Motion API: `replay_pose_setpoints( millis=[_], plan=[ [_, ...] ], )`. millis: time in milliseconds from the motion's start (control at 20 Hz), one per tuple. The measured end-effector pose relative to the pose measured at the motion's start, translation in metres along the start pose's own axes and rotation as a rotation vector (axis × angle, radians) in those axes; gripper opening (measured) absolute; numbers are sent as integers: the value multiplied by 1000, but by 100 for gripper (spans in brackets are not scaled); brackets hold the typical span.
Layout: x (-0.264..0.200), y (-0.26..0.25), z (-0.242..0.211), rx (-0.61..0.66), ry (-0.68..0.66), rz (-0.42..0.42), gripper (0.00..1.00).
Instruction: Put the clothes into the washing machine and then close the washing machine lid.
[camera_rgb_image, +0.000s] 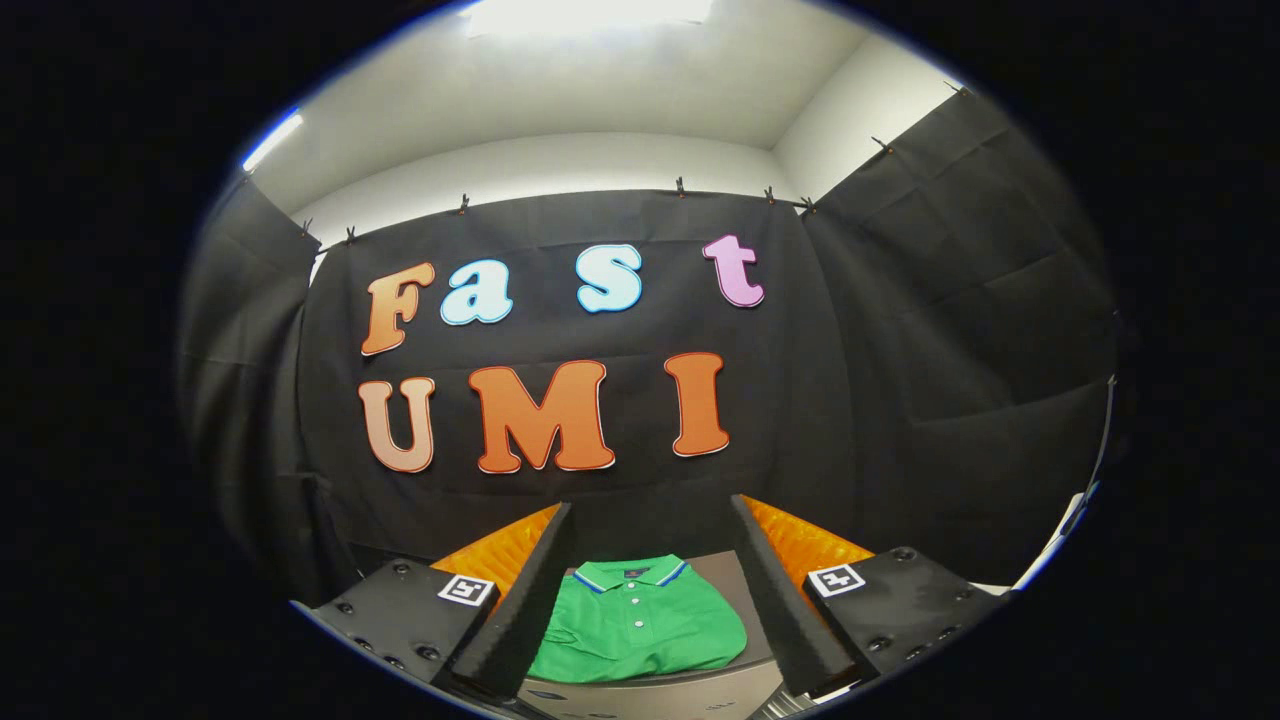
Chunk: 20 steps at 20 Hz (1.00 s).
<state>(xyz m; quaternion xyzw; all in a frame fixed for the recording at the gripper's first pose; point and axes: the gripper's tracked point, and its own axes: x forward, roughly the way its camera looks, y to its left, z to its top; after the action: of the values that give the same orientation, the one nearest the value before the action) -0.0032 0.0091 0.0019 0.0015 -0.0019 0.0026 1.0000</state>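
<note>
A folded green polo shirt (636, 625) with a white and blue trimmed collar lies on a flat grey surface (725, 575), below and between my fingers. My gripper (652, 515) is open, its two fingers spread wide with the shirt showing in the gap and nothing held. The fingertips stand above the shirt's collar end, apart from the cloth.
The grey surface under the shirt has a rounded front edge (650, 685). A white edge with a blue rim (1060, 545) shows at the right. Black cloth walls close in the booth behind and on both sides.
</note>
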Motion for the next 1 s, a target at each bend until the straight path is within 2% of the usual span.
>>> replay_pose_setpoints(
  millis=[150, 400, 700, 1000],
  plan=[
    [8, 1, 2, 5, 22, -7, 98],
    [65, 14, -8, -42, 123, 32, 98],
    [149, 37, -109, -85, 526, 131, 99],
    [178, 46, -200, -77, 855, 190, 99]
  ],
)
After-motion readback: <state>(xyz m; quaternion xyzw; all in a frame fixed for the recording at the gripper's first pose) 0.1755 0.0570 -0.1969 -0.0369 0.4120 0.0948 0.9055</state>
